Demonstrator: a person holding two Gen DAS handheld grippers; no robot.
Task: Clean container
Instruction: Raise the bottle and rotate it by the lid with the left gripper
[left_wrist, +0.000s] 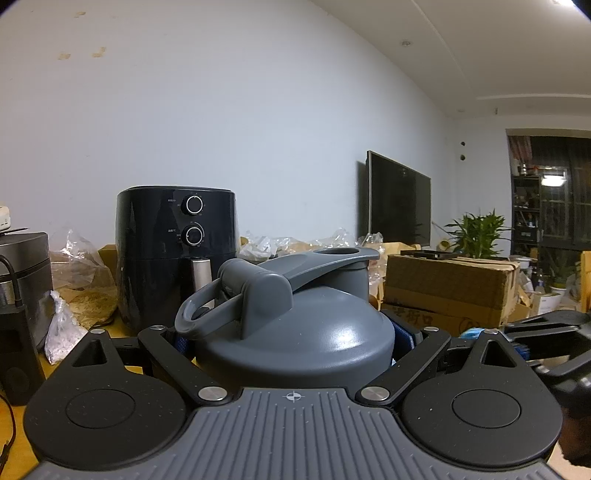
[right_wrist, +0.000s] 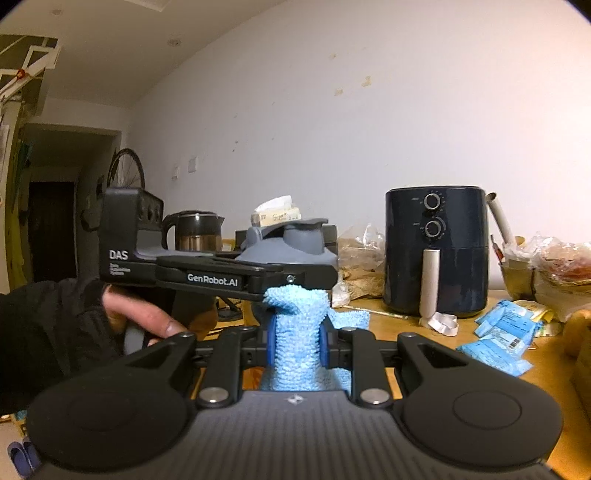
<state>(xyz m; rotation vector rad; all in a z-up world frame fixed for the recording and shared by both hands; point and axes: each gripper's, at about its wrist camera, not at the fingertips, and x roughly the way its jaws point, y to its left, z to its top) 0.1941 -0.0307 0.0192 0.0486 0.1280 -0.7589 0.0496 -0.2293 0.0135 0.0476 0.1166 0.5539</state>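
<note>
A person in a dark sleeve works at a cluttered wooden table (right_wrist: 476, 325), a two-finger gripper in each hand. The left gripper (left_wrist: 293, 339) is clamped around a grey lidded container (left_wrist: 295, 332), its blue-padded fingers (left_wrist: 402, 332) pressing on either side of the body just below the domed lid. The container stands upright, long axis vertical, held above the table in front of a dark air fryer (left_wrist: 173, 254). Its flip cap hangs open, the spout stopper pointing toward the far right of the left wrist view while the carry loop (left_wrist: 195, 314) juts toward the left.

From the right wrist view, the same container (right_wrist: 288, 243) shows side-on above the left gripper's black body (right_wrist: 236, 275), which reaches in level from the left, the person's hand (right_wrist: 147, 314) wrapped on its grip. The right gripper (right_wrist: 295, 347) is pinched tight on a light blue cloth (right_wrist: 295, 332); the cloth rises between the blue pads and its upper edge bunches right under the left gripper and the container's base, whether touching the container cannot be told.

Behind stand a steel kettle (right_wrist: 197, 230), the air fryer (right_wrist: 436, 251), crumpled plastic bags (right_wrist: 360, 247) and blue packets (right_wrist: 506, 328). A cardboard box (left_wrist: 447, 288), a wall-mounted television (left_wrist: 399, 199) and a potted plant (left_wrist: 476, 232) fill the right of the left wrist view.
</note>
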